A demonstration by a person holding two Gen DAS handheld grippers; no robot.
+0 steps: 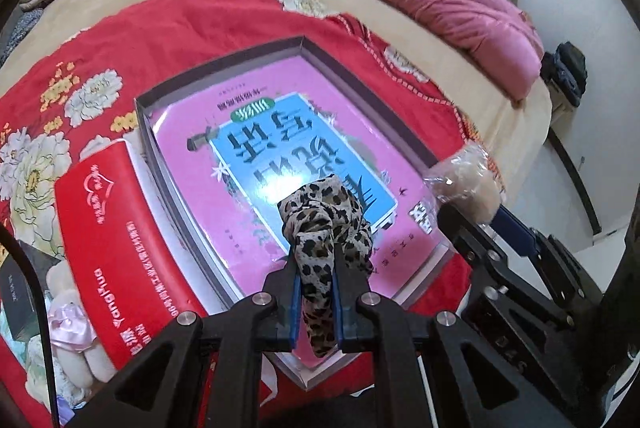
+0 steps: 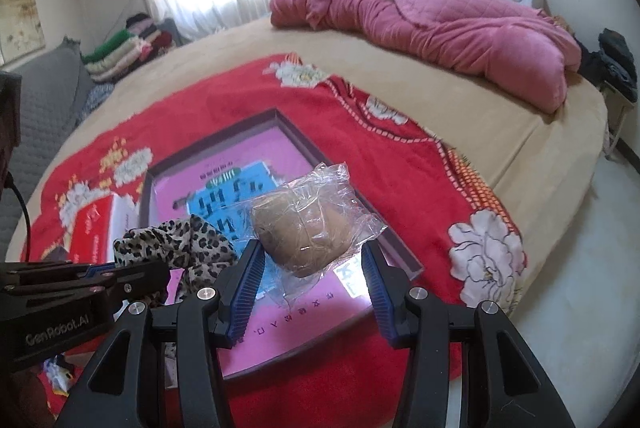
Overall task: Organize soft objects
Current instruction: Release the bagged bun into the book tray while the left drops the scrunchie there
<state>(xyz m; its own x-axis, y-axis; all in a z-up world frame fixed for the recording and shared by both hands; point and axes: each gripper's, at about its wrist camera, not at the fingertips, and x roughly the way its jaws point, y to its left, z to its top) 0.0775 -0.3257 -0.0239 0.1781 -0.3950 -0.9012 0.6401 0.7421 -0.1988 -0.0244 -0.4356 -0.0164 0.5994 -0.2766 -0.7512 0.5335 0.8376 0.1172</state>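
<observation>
Bed with tan sheet [image 2: 520, 148] and heaped pink quilt [image 2: 460, 24]; over it I see a red floral blanket [image 1: 192, 28]. On the blanket, a shallow dark-rimmed box [image 1: 224, 68] lined by a pink-and-blue printed cover; a red carton [image 1: 116, 248] lies just beside its left wall. My left gripper [image 1: 316, 268] is clamped on a leopard-print scarf [image 1: 324, 216], bunched above the box. My right gripper [image 2: 312, 260] holds a tan soft bundle in clear plastic wrap [image 2: 304, 228] between its blue pads [image 2: 248, 288], over the box's near-right part
</observation>
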